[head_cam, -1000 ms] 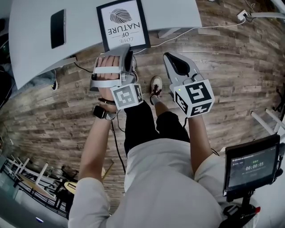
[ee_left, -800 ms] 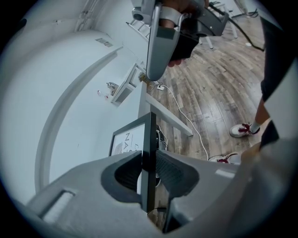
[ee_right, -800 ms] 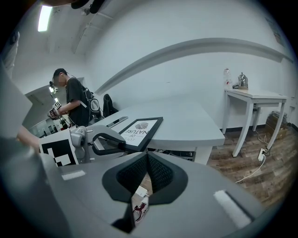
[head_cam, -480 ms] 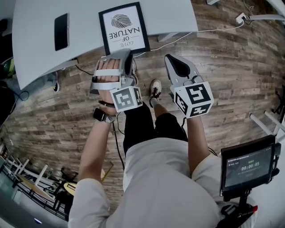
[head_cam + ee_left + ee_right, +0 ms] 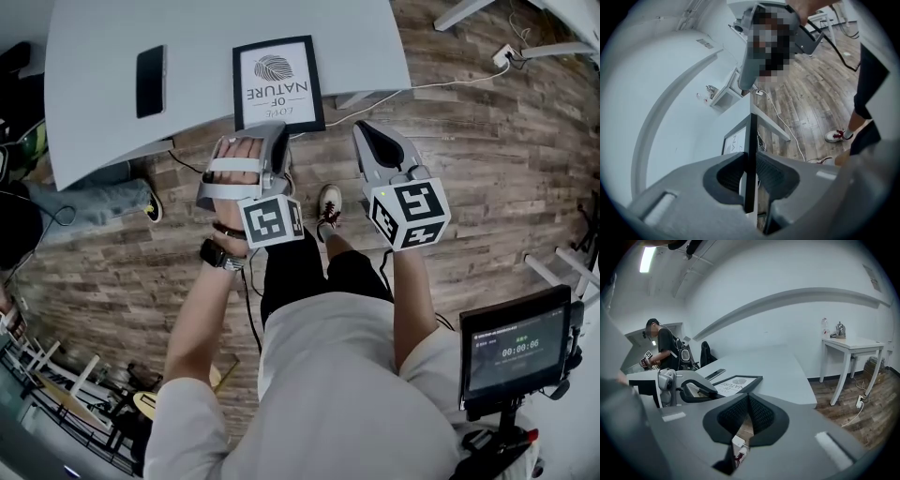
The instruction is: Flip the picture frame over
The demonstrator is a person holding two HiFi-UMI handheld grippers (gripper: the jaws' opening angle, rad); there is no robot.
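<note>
The grey table carries the picture frame, which is laid flat and print up at the near edge, as it was a second ago. Its near rim has just been closed on by the left gripper, and the pads are pressed against it. The right gripper is held clenched and empty, off the table. A dark phone is left lying well apart from the frame.
</note>
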